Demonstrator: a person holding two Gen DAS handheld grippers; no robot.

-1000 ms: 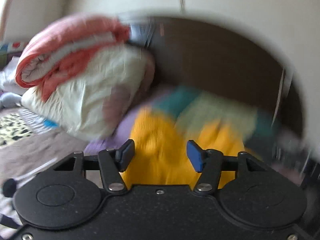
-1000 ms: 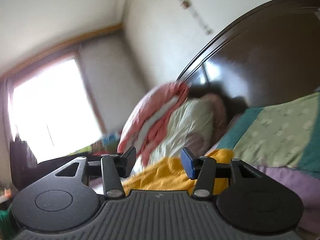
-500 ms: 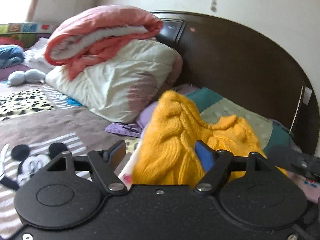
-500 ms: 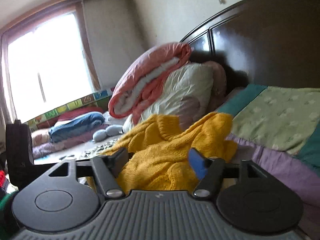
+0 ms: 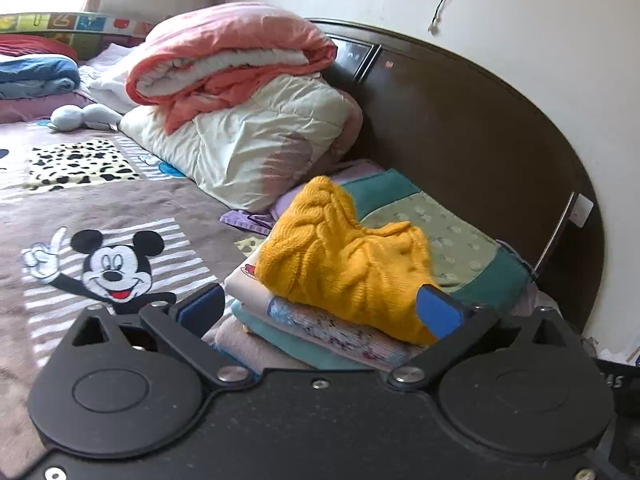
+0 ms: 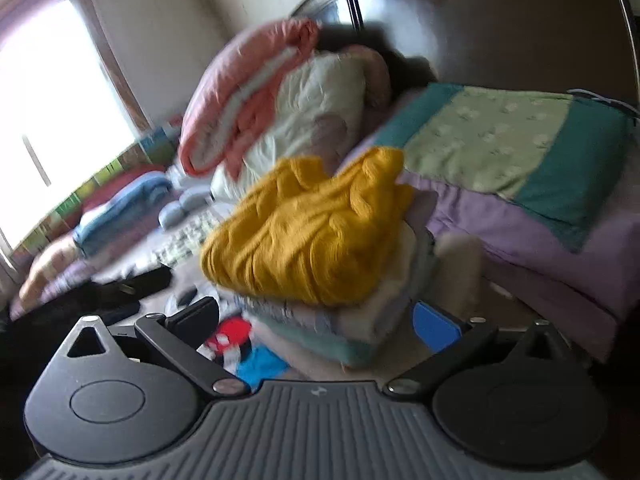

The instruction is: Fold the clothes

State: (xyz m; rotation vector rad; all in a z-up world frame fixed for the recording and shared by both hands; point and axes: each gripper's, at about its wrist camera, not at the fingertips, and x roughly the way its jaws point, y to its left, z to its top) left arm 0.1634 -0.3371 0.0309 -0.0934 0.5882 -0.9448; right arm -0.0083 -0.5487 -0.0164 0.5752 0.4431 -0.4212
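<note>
Yellow knitted sweater (image 5: 344, 268) lies folded on top of a stack of folded clothes (image 5: 312, 328) on the bed, beside the teal-and-green pillow (image 5: 452, 236) at the dark headboard (image 5: 460, 120). Its position on the pile suggests it is the latest finished garment, set there to keep folded items together and off the working area of the Mickey Mouse bedspread (image 5: 108, 268).

Left gripper (image 5: 320, 312): jaws spread wide, holding nothing, one blue pad to each side of the stack's near edge. The right-hand pad appears to overlap the sweater's hem; contact cannot be confirmed.

Right gripper (image 6: 320, 320): jaws likewise apart and empty, facing the same pile from lower down. This view is blurred, so fine detail is unreliable.

Sweater's top fold stands up in a hump and sits unevenly; judged stable, though bulky knit may slump.

Rolled pink quilt (image 5: 232, 52) rests on a cream duvet (image 5: 256, 140) against the headboard, clear of the work.

Judgement: fold of this garment complete, both tools free for another item.
</note>
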